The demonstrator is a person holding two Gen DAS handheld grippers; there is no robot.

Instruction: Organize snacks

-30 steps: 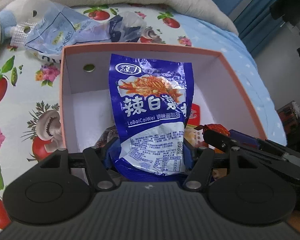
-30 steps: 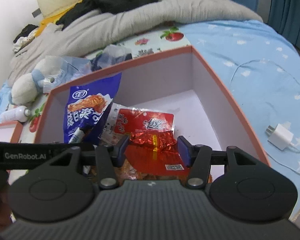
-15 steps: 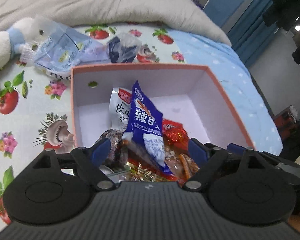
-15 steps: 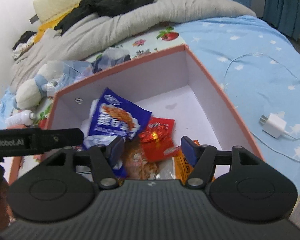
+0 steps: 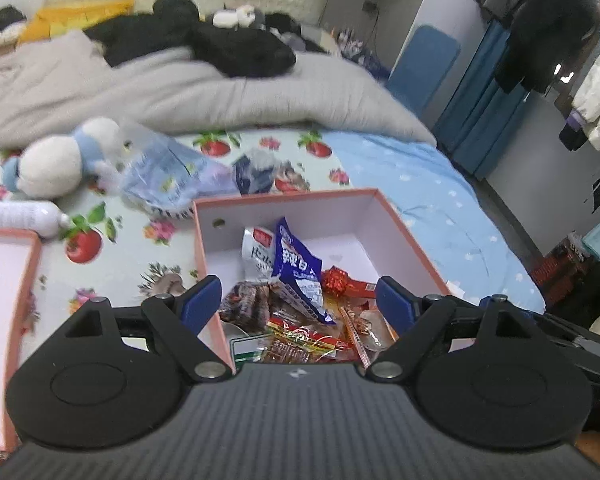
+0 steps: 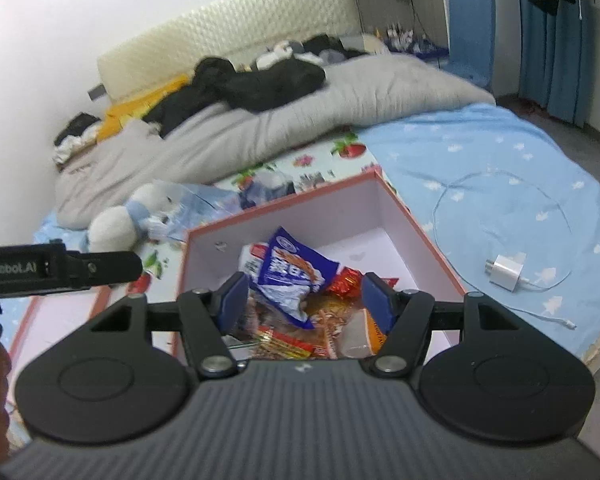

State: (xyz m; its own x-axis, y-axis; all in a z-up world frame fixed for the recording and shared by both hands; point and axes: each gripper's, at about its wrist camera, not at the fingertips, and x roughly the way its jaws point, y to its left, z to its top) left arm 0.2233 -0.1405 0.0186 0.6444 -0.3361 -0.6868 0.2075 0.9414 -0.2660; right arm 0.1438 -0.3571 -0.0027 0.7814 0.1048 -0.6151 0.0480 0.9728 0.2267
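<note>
Blue packet [image 5: 298, 270] tilted (top toward box's [image 5: 410, 236] far wall)

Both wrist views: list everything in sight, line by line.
box: one, pink rim, white inside, on the bed
blue snack packet: one, blue and white, in the box atop the pile
red snack packet: one, red, in the box
plush toy: one, white and blue, left of the box
plastic bag: one, clear bluish, behind the box
charger: one, white, on the blue sheet
duvet: one, grey, far side
left gripper: open, above the box
right gripper: open, above the box
</note>
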